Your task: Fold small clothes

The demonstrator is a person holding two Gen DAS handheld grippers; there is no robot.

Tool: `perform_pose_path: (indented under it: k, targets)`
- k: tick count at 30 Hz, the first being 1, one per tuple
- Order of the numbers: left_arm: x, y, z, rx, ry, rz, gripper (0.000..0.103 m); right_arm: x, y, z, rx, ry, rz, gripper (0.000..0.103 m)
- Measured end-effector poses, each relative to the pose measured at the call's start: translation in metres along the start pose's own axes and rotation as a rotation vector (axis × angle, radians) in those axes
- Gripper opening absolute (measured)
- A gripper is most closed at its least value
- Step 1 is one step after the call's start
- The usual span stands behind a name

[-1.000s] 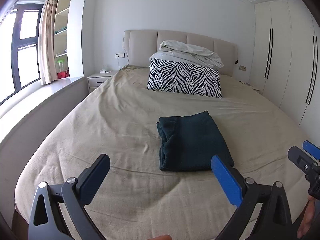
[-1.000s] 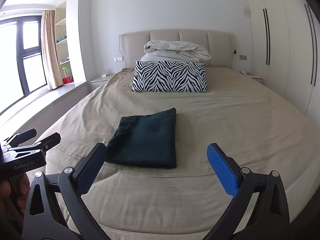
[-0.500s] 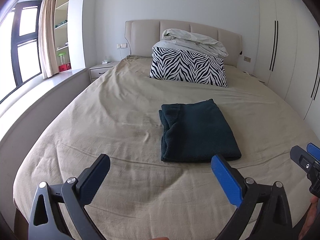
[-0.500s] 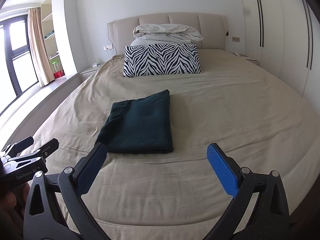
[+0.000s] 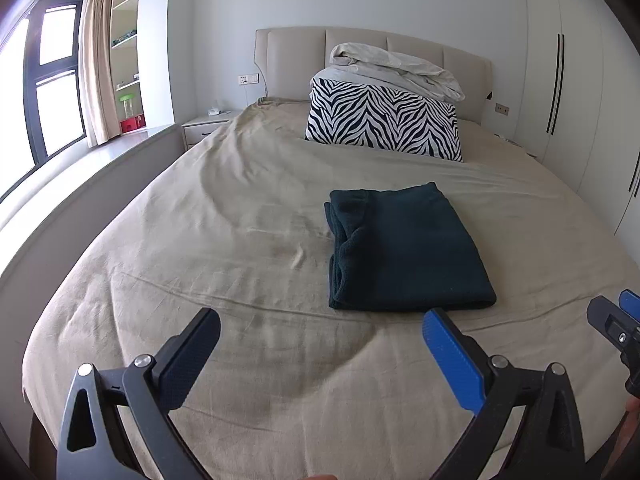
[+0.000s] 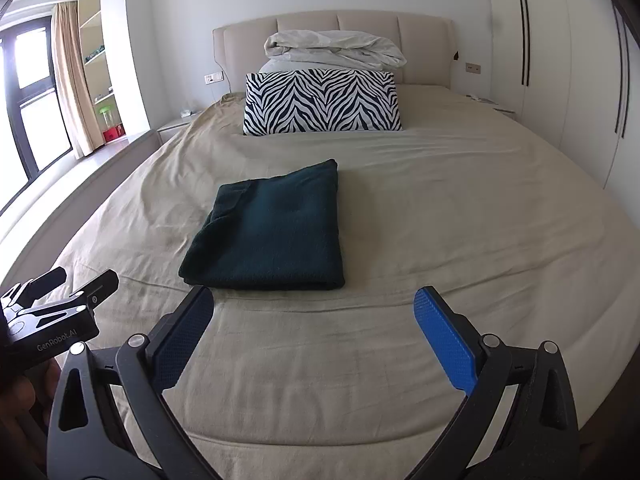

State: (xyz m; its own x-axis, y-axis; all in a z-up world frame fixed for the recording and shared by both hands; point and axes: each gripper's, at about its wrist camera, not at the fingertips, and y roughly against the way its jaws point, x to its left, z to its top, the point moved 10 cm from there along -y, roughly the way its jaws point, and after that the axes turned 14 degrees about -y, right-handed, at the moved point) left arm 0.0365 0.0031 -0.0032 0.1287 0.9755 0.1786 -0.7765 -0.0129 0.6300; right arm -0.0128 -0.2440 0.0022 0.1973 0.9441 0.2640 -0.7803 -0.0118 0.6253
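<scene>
Spreading across both views, the beige-sheeted bed (image 5: 240, 240) carries a zebra-striped pillow (image 6: 322, 102) under a rumpled white duvet (image 6: 336, 50) by the headboard. The folded dark-green garment (image 6: 272, 232) lies mid-bed, unobstructed. The left hand-held gripper (image 5: 320, 344) and right hand-held gripper (image 6: 314, 320) hover empty, jaws wide apart.

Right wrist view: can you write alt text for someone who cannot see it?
A folded dark green garment lies flat on a beige bed, beyond the open, empty right gripper. A zebra-print pillow stands near the headboard, and the left gripper shows at the left edge.
</scene>
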Motion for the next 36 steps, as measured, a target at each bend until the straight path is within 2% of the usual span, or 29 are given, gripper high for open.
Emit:
perform_pose_path:
  k: [36]
  targets:
    - [0.001,-0.001,-0.006,0.007,-0.004,0.009,0.103,0.002,-0.009,-0.016,0.026,-0.013,-0.007,0.102]
